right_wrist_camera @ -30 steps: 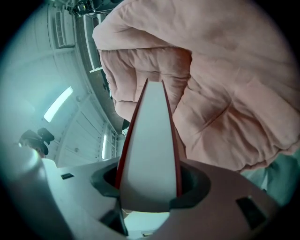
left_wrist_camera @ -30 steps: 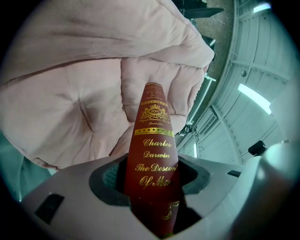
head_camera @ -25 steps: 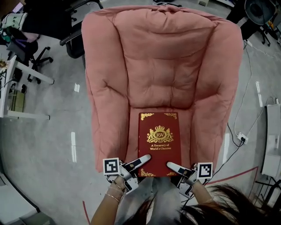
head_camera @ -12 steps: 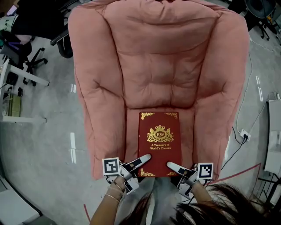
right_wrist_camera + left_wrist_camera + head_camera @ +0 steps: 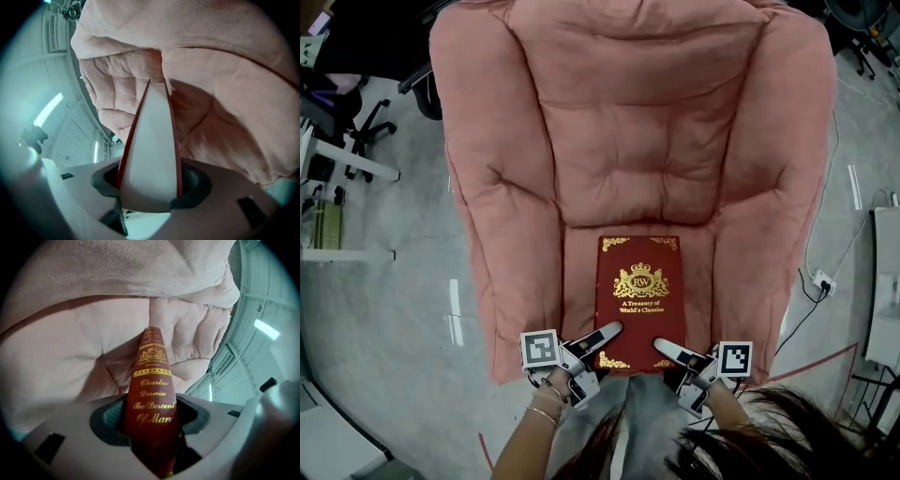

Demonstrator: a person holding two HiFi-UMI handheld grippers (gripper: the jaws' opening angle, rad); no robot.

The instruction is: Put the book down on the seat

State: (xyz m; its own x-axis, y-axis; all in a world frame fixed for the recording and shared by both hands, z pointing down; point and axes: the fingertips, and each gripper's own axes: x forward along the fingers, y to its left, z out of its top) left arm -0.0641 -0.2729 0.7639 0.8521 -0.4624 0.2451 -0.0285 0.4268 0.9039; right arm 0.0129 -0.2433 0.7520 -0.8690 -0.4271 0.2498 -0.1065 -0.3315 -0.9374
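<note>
Pinching the red book [image 5: 640, 302] at its near corners, left gripper [image 5: 607, 332] on the spine and right gripper [image 5: 665, 348] on the page edge, keeping it flat over the pink seat [image 5: 577, 281] to land squarely.

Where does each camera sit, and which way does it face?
Head view: on the person's head, facing steeply down at the pink armchair and red book; forearm, hair, left gripper and right gripper show.
Left gripper view: rides that gripper, facing along its jaws, clamped on the book's spine.
Right gripper view: rides that gripper, facing along its jaws, clamped on the page edge.
All three share the book and armchair.
</note>
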